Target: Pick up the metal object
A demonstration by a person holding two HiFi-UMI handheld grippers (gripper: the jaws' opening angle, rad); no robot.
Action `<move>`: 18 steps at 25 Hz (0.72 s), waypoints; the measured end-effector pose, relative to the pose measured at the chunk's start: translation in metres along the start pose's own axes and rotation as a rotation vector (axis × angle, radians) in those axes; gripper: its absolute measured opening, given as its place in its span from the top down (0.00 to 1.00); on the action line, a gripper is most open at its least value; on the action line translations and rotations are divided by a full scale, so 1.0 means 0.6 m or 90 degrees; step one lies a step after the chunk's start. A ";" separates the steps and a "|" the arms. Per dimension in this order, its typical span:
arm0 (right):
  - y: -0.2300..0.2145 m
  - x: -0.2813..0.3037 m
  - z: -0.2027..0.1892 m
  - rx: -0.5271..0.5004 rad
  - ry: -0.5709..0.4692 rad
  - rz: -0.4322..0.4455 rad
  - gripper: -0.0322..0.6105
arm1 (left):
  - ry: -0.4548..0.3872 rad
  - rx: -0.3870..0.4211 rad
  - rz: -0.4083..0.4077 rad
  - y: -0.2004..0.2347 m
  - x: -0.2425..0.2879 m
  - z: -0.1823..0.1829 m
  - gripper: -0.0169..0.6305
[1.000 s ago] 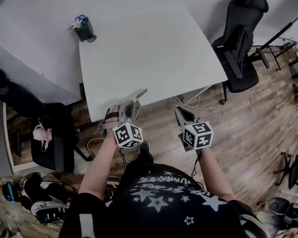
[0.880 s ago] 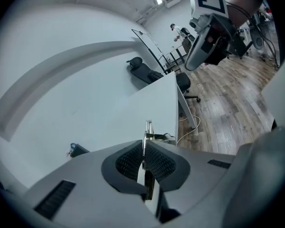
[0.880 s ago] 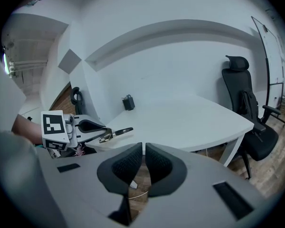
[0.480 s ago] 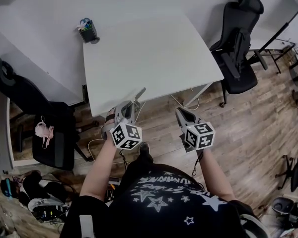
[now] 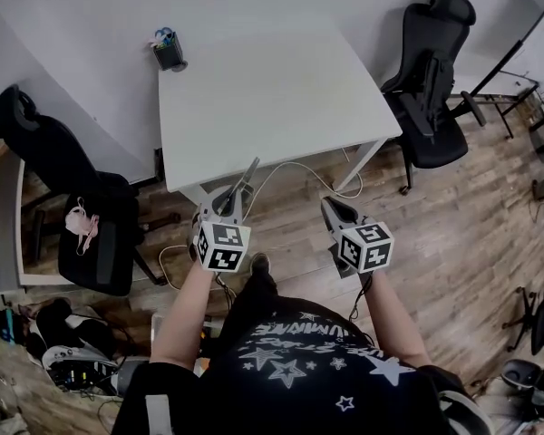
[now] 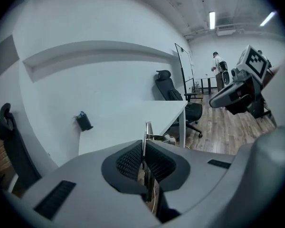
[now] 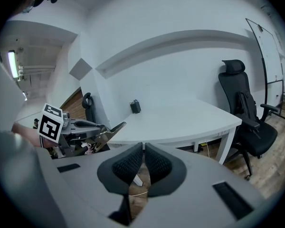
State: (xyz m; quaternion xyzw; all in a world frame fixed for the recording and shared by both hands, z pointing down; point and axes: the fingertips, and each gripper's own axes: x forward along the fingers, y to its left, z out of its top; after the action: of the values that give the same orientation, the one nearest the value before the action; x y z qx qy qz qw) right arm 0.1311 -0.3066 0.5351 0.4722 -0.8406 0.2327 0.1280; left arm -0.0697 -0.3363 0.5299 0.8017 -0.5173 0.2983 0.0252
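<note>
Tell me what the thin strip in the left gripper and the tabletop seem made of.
Strip: likely metal, bare grey with bright glints along its thin flat edge.
Tabletop: smooth matte white, no grain; probably laminate or painted board, can't tell which.

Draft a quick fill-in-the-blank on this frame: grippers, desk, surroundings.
The metal object is clamped between the jaws of the ___ gripper.
The right gripper has its jaws ___, with nothing between them.
The dark pen holder stands on the white ___.
The office chair to the right in the head view is ___ in colour.
Missing words: left; shut; table; black
</note>
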 end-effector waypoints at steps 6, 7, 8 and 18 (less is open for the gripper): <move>0.007 -0.070 -0.036 0.004 0.001 0.008 0.87 | 0.003 -0.033 0.009 -0.053 -0.065 -0.009 0.93; 0.008 -0.082 -0.040 0.006 0.000 0.009 0.87 | 0.004 -0.036 0.009 -0.064 -0.076 -0.010 0.93; 0.011 -0.095 -0.044 0.008 -0.002 0.010 0.87 | 0.005 -0.039 0.009 -0.074 -0.089 -0.012 0.93; 0.066 -0.193 -0.102 -0.007 -0.001 0.028 0.87 | -0.007 -0.081 0.014 -0.142 -0.204 -0.047 0.93</move>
State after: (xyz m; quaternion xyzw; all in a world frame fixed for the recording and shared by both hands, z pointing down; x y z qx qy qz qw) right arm 0.1574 -0.1726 0.5268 0.4533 -0.8519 0.2307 0.1249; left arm -0.0455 -0.1871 0.5138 0.7945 -0.5442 0.2603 0.0697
